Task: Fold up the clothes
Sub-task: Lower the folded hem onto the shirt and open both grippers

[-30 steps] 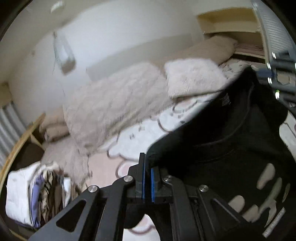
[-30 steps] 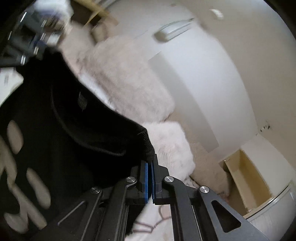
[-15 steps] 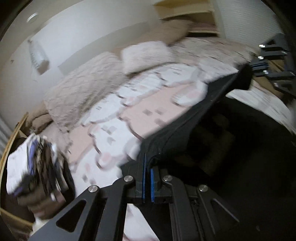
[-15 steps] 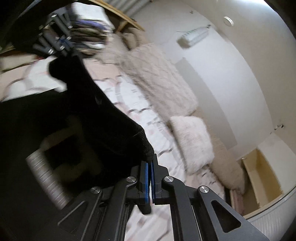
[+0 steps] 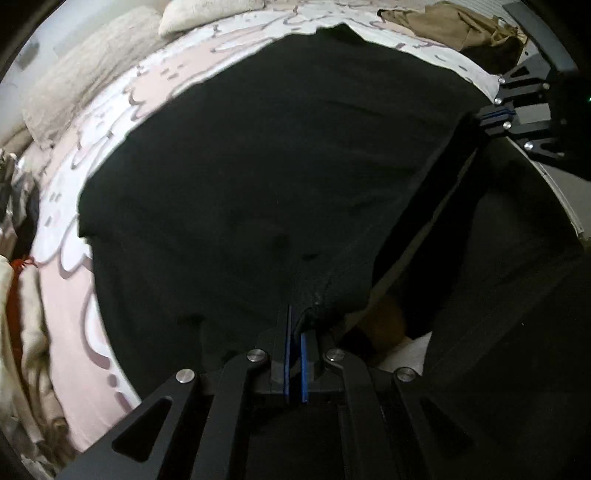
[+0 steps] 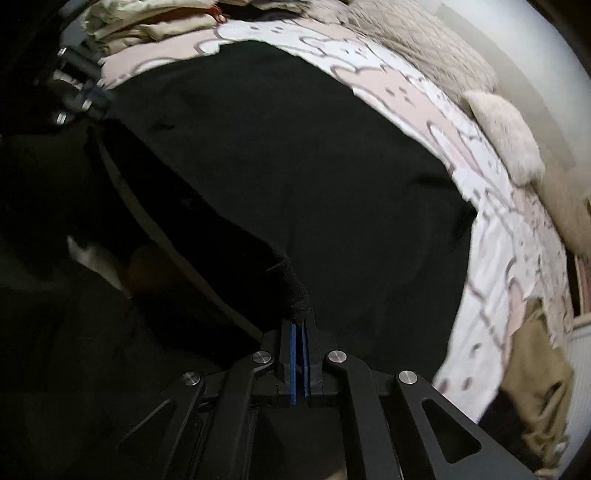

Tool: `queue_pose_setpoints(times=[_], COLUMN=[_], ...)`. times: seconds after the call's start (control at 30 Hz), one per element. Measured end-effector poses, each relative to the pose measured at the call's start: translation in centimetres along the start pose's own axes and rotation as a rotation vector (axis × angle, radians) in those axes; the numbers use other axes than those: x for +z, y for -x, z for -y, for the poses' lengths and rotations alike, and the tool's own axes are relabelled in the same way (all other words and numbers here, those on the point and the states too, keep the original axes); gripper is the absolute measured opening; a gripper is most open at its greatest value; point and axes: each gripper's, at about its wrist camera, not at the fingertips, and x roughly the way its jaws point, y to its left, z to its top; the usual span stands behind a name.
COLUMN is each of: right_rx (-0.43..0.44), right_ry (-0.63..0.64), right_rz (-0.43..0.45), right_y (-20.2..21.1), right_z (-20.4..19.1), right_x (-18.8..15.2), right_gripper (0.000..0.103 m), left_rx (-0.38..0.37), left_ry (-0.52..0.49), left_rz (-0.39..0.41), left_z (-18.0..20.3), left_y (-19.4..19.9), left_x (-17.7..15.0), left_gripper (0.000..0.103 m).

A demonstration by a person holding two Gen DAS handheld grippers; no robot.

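A black garment [image 5: 258,177] lies spread across the bed [image 5: 74,295], covering most of the pink-and-white patterned sheet. The left gripper [image 5: 294,332] has its jaws closed tight on the garment's near edge, at 6 o'clock in the left wrist view, with fabric bunched between the blue pads. The right gripper [image 6: 298,332] likewise has its jaws clamped on a corner of the same near edge, at 6 o'clock in its own view. That edge runs taut between the two grippers and hangs over the side of the bed. In the left wrist view the right gripper shows at 2 o'clock. A fluffy pillow [image 6: 506,136] sits at 2 o'clock in the right wrist view, and an olive-tan cloth [image 6: 535,369], possibly trousers, lies at 4 o'clock. Pale folded clothes [image 6: 147,18] are stacked at 11 o'clock.
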Motion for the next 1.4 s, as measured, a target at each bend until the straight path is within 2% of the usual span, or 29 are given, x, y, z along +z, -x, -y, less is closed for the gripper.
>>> queue_pose_setpoints(times=[0.17,0.2,0.23,0.27,0.3,0.33,0.37,0.43,0.5,0.6,0.73,0.8,0.87,1.03,1.07,1.17,1.23,1.3,1.33,1.37,1.4], right_rx=[0.021,0.022,0.043,0.072,0.122,0.183,0.225,0.311,0.340,0.277,0.125,0.035,0.003,0.052,0.067,0.058,0.035,0.022,-0.027,-0.124,-0.142], right_ry=[-0.031,-0.036,-0.054,-0.078,-0.124,-0.178,-0.218,-0.295,-0.386,-0.602,-0.770,-0.771,-0.776,-0.820,-0.829,-0.812,-0.821,-0.882,-0.919,-0.939,-0.979], right_rz=[-0.015,-0.011,-0.011,-0.012,-0.017,-0.022,-0.010,0.037,0.109,0.229,0.241,0.209,0.159,-0.004,-0.037,-0.029,-0.019,-0.022,-0.041,-0.061,-0.050], right_y=[-2.1,-2.2,-2.1,-1.9,-1.6,-1.2,-0.6,1.1,2.6,3.4,0.2,-2.3,-5.0,-11.8,-13.1,-13.4,-12.8,-12.5,-12.4,-12.0,-11.5], right_z=[0.9,0.9,1.1,1.3,1.9,2.6,3.5,5.9,9.1,15.8,22.6,25.0,26.7,28.7,29.1,29.1,29.8,31.6,32.6,33.6,34.4], right_x=[-1.2,-1.4,-1.4,-1.4,-1.3,-1.3,-1.2,-0.8,0.0,1.3,3.8,5.8,7.6,9.2,9.3,8.9,7.9,5.9,4.8,3.8,3.0], right_gripper=[0.003,0.003,0.004,0.016,0.044,0.056,0.063,0.063,0.063,0.062,0.057,0.053,0.046,0.036,0.025,0.015,0.015,0.015,0.015,0.015,0.015], left_rx=[-0.034,-0.043,-0.052,-0.062,-0.078,-0.094,-0.105,-0.098,-0.071,0.013,0.120,0.173,0.202,0.177,0.175,0.203,0.206,0.184,0.172,0.162,0.170], left_ry=[-0.006,-0.003,-0.001,0.002,0.014,0.026,0.044,0.083,0.125,0.184,0.261,0.299,0.348,0.435,0.440,0.418,0.396,0.422,0.439,0.455,0.455], left_rz=[-0.030,-0.033,-0.036,-0.038,-0.034,-0.029,-0.015,0.015,0.054,0.116,0.145,0.160,0.177,0.178,0.162,0.053,0.025,0.053,0.056,0.060,0.076], left_z=[0.5,0.5,0.5,0.4,0.2,0.0,-0.6,-2.3,-4.5,-8.3,-14.0,-16.9,-19.6,-22.9,-23.1,-24.0,-24.1,-24.6,-24.9,-25.2,-25.4], left_y=[-0.5,-0.3,-0.1,0.2,0.7,1.3,2.2,3.8,5.2,6.6,4.9,4.1,2.7,-2.5,-3.2,-7.4,-9.1,-8.7,-8.4,-8.1,-7.6], left_x=[0.0,-0.1,-0.2,-0.2,-0.4,-0.5,-0.5,-0.1,0.6,2.4,4.3,5.2,6.7,9.7,10.1,10.6,9.9,9.3,9.2,9.1,9.0], left_gripper=[0.006,0.010,0.020,0.040,0.050,0.058,0.058,0.058,0.058,0.058,0.058,0.058,0.058,0.058,0.058,0.058,0.059,0.059,0.059,0.059,0.059])
